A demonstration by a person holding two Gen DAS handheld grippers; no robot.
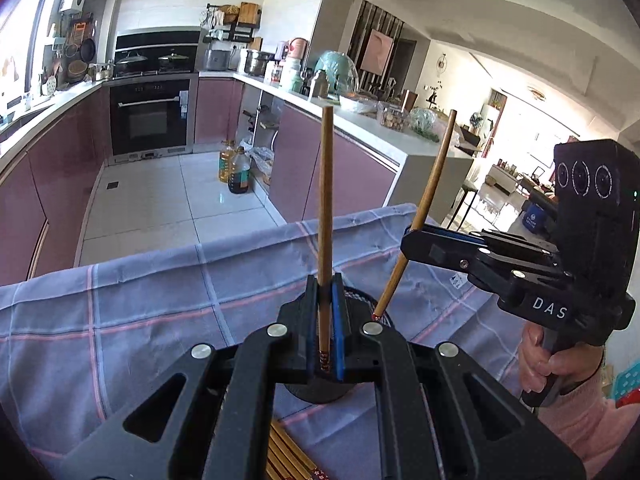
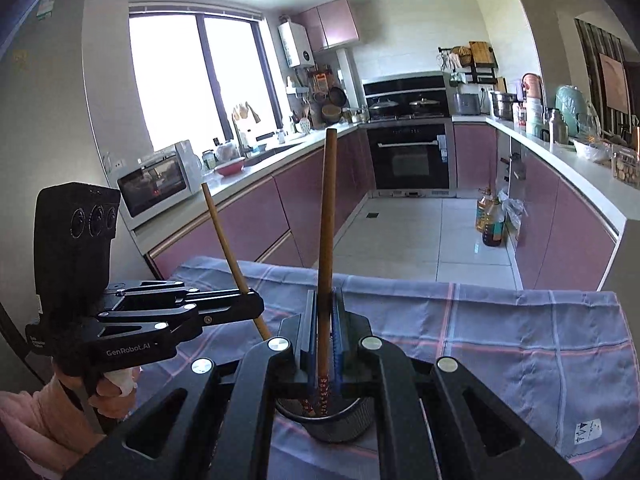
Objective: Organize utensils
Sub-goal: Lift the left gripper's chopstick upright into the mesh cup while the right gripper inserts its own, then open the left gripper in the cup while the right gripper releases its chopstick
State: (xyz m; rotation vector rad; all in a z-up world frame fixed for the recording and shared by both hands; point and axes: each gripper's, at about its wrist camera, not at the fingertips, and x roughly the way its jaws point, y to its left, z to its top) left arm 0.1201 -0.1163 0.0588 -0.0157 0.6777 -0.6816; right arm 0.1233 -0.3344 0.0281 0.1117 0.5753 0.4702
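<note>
Each chopstick stood nearly upright, decorated tip down at the mouth of the dark mesh holder [image 2: 334,420] on the checked cloth [image 2: 500,344], toward its near edge. The left gripper [image 1: 326,320] pinched the left chopstick [image 1: 325,208]; the right gripper [image 2: 325,320] pinched the right chopstick [image 2: 326,240]. Risk, as judged: the two tips could collide, or a tilted release could tip the holder. The holder's base, the loose chopsticks [image 1: 288,456] and the table's edges were largely hidden by gripper bodies.

Sunlit kitchen: mauve cabinets [image 2: 256,216], white-tiled floor [image 2: 420,236], bright window [image 2: 200,76].
</note>
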